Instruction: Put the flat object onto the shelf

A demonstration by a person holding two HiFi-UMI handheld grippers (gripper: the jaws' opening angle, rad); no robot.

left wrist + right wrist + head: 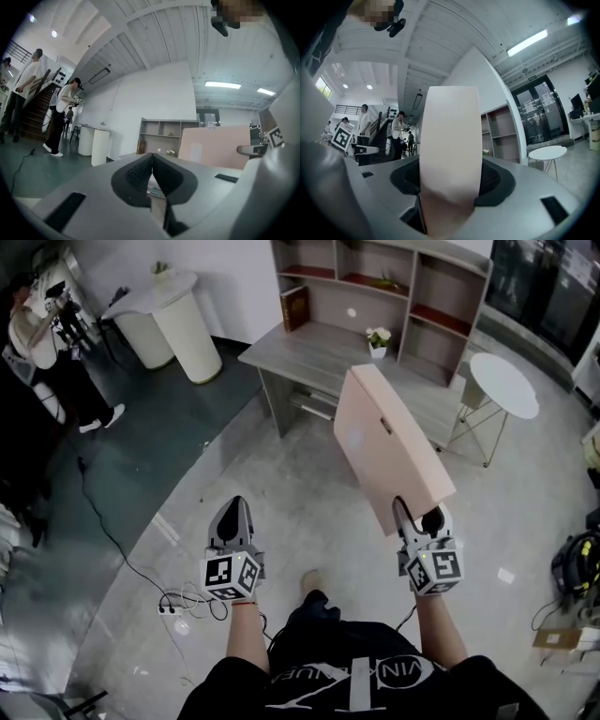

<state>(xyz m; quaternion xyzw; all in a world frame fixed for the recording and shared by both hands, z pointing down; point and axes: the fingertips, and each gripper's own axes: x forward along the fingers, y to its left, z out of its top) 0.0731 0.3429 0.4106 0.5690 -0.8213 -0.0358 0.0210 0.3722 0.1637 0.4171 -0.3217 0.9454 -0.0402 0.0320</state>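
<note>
Two grippers point forward and level in the head view, held by a person standing on a pale floor. The right gripper pinches the near short end of the board, a flat pink panel with its broad face turned left. Its long axis runs away from the fingers toward 11 o'clock. Its far end shows against the counter, and the shelf stands on that counter, farther out at 12 o'clock. The left gripper is well apart at 9 o'clock of the right one and carries nothing.

Left gripper view: the fingers are pressed together with nothing between them. The board shows at 2 o'clock and the shelf at 12 o'clock.

Right gripper view: the board fills the centre, standing upright between the fingers, which clamp its two faces. The shelf shows beside it at 3 o'clock.

By my reading, only the right hand carries the board. The board likely has to travel straight ahead, far end first, to reach a shelf bay.
</note>
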